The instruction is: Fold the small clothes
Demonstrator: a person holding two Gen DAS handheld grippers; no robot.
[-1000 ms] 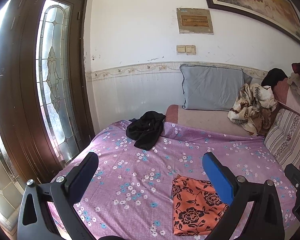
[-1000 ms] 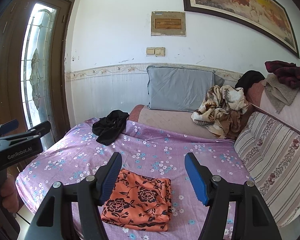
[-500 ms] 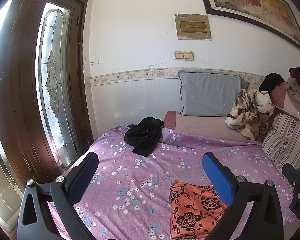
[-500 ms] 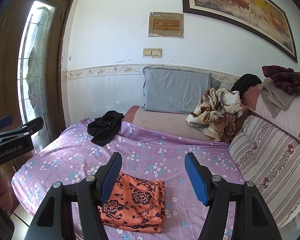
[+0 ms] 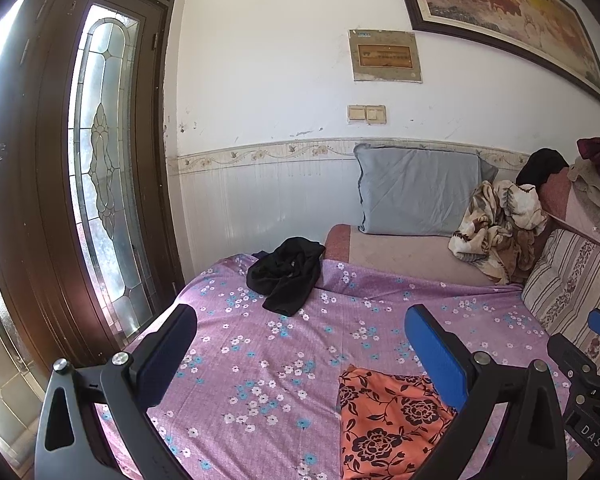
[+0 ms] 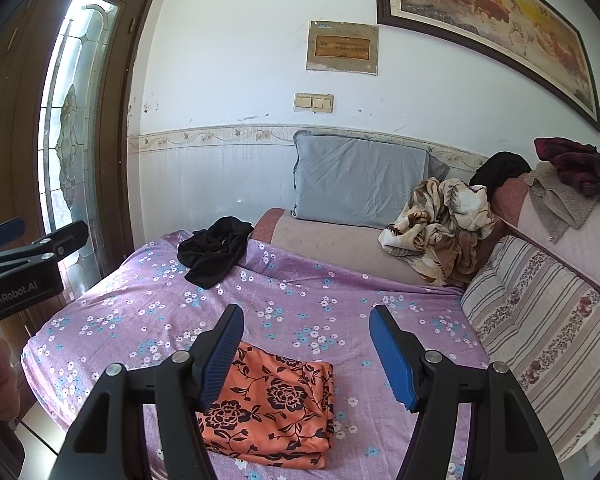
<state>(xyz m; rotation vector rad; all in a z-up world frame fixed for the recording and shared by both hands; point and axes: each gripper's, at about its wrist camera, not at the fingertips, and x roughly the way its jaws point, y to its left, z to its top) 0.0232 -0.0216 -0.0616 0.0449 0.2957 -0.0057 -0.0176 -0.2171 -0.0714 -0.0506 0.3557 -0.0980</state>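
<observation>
A folded orange cloth with black flowers (image 6: 274,408) lies near the front edge of the purple flowered bedsheet (image 6: 300,300); it also shows in the left wrist view (image 5: 388,420). A crumpled black garment (image 5: 288,276) lies at the sheet's far left, also seen in the right wrist view (image 6: 214,250). My left gripper (image 5: 300,352) is open and empty, held above the bed. My right gripper (image 6: 306,356) is open and empty, above and just behind the orange cloth.
A grey pillow (image 6: 360,184) leans on the back wall. A crumpled beige patterned blanket (image 6: 440,220) lies beside it. A striped cushion (image 6: 540,320) and draped clothes (image 6: 572,168) line the right side. A wooden door with patterned glass (image 5: 100,180) stands on the left.
Both grippers have pulled back and risen, so the bed sits lower and farther in both views. The orange cloth stays folded on the sheet. Both grippers stay open.
</observation>
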